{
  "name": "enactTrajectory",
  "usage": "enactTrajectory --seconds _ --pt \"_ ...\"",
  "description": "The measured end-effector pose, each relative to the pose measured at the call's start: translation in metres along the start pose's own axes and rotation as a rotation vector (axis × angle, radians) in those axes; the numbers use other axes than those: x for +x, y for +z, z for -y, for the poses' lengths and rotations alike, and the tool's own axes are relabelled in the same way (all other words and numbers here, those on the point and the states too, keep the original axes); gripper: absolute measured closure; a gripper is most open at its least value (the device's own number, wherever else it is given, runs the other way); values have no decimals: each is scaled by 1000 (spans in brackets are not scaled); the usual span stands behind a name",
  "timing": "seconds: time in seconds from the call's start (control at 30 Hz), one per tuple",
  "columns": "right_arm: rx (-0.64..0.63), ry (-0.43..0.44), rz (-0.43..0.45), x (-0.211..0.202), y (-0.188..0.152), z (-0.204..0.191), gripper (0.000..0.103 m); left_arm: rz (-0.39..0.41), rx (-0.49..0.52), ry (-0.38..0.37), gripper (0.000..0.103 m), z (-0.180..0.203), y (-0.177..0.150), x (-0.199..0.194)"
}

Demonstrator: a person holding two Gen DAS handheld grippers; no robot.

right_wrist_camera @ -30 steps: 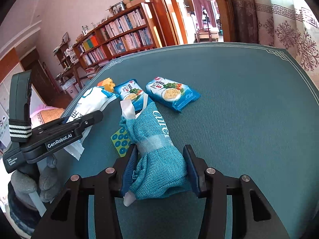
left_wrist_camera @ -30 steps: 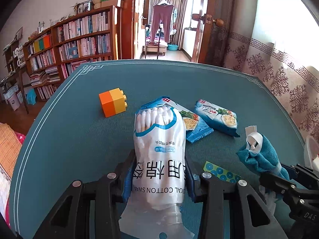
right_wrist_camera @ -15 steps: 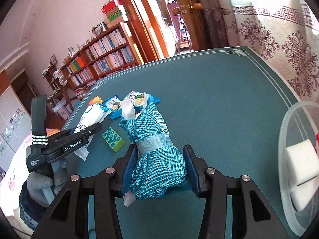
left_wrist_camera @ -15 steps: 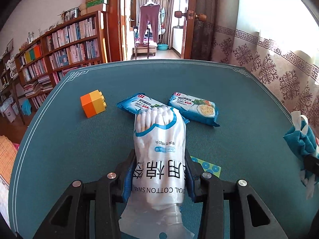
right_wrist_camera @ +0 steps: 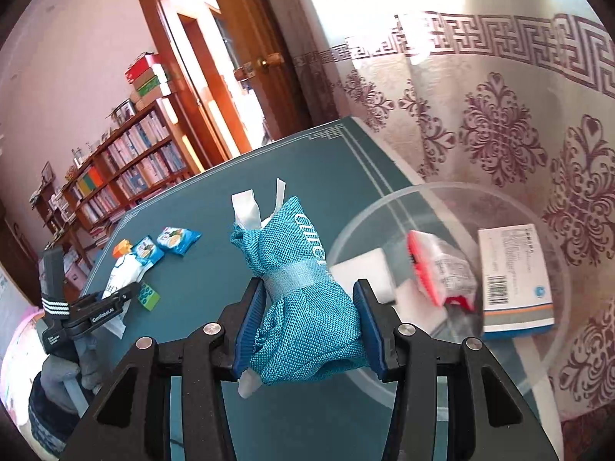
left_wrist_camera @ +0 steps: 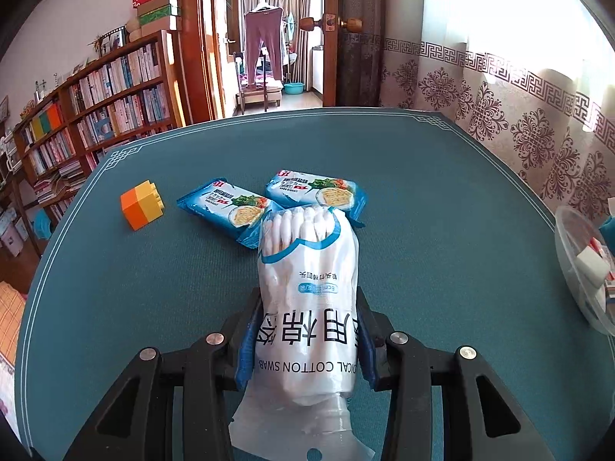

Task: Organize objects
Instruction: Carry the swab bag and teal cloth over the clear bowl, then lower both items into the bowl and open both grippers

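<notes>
My left gripper (left_wrist_camera: 307, 330) is shut on a white bag of cotton swabs (left_wrist_camera: 307, 288), held above the teal table (left_wrist_camera: 153, 288). Beyond it lie two blue cracker packets (left_wrist_camera: 230, 207) (left_wrist_camera: 319, 192) and an orange and yellow toy block (left_wrist_camera: 141, 209). My right gripper (right_wrist_camera: 309, 319) is shut on a teal mesh pouch (right_wrist_camera: 303, 288) with white tags, held beside a clear plastic bowl (right_wrist_camera: 384, 211) at the table's right edge. In the right wrist view the left gripper (right_wrist_camera: 115, 299) with its swab bag (right_wrist_camera: 121, 276) shows at the far left.
The bowl holds a white sponge (right_wrist_camera: 369, 272), a red and white packet (right_wrist_camera: 442, 269) and a white and blue box (right_wrist_camera: 515, 280). A green dotted block (right_wrist_camera: 148, 296) lies near the left gripper. A patterned curtain (right_wrist_camera: 538, 134) hangs right behind the bowl; a bookshelf (left_wrist_camera: 96, 115) stands beyond the table.
My right gripper has swung right with the pouch, from the middle of the table to the clear bowl. My left gripper has shifted right with the swab bag; the bowl now shows at its right.
</notes>
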State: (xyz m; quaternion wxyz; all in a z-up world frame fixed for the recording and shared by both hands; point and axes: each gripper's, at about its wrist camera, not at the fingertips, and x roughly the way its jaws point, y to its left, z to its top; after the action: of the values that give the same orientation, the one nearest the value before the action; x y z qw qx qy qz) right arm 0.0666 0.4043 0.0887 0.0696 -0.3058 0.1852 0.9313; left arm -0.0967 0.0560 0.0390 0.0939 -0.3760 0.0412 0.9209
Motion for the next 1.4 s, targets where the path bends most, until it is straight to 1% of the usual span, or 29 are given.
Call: enactTrajectory --seconds 0.13,0.27,0.33,0.43,0.6,0.7,0.8,0.9,0.97,1.17,1.3,1.4 --pt "51 -68 26 -7 3 29 55 5 25 -18 58 18 2 -4" --pt "41 -161 64 -12 1 44 54 15 50 -39 58 38 6 -9" --pt "32 -187 63 -11 -2 50 54 24 60 -58 58 48 8 -12" --pt "27 -204 47 -7 -4 61 54 28 92 -84 58 69 11 -13" --pt "29 -199 9 2 -11 76 54 39 170 -118 58 111 18 -18" --pt "26 -188 -17 7 -16 82 50 54 207 -140 58 134 22 -23" --pt "-14 -198 -6 4 -20 82 49 57 241 -169 58 157 27 -25" --pt "-19 -182 2 -1 -23 87 46 48 270 -199 58 183 30 -23" --pt "-7 -172 15 -6 -24 91 37 41 287 -216 58 199 31 -21" --pt "27 -149 70 -21 -22 99 37 15 325 -267 58 246 33 -11" --pt "48 -168 90 -26 -21 101 37 8 352 -297 58 273 35 -5" --pt "56 -194 122 -31 -19 105 37 3 364 -319 57 289 37 -1"
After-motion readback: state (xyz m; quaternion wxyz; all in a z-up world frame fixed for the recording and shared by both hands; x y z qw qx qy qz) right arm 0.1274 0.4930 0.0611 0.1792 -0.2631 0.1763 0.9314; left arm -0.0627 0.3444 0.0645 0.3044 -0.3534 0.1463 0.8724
